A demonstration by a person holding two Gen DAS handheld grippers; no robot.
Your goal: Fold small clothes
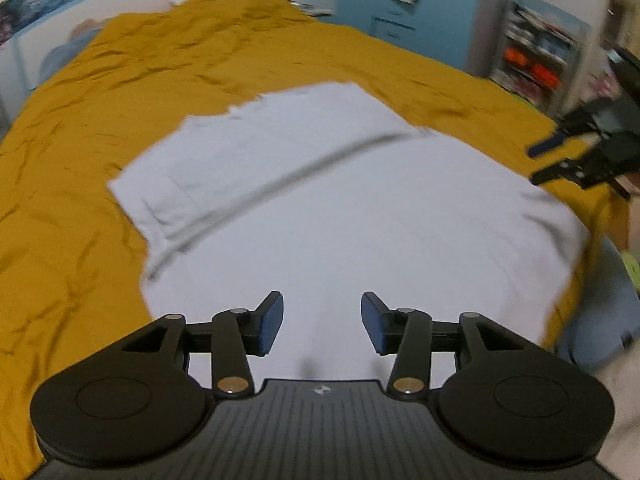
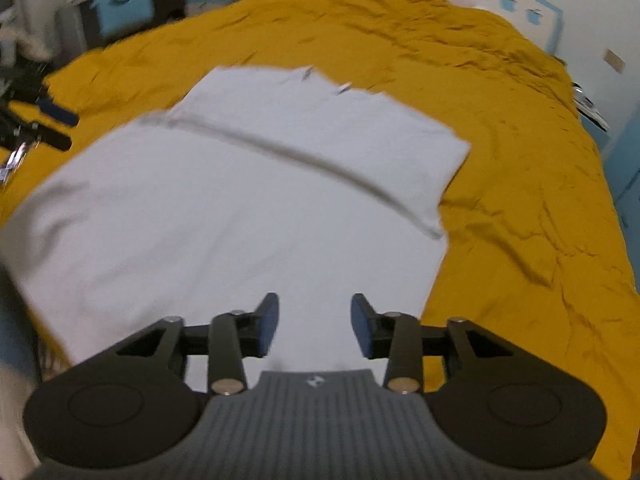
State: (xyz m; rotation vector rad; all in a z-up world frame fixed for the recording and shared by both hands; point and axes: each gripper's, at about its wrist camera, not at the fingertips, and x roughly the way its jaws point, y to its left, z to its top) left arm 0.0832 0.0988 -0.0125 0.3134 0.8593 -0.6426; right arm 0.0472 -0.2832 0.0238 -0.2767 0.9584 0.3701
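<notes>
Left wrist: white garment [image 1: 340,208] flat on bed [image 1: 100,120], one fold in. Both jaws apart, empty. Next: regrasp edge, fold again.

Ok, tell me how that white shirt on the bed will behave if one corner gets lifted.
The white shirt will probably hang limp: it lies flat with a soft fold line across it. It looks thin, so likely light. It may drag a little on the wrinkled yellow bedspread rather than slide freely. Both tongs are open, holding nothing.
</notes>
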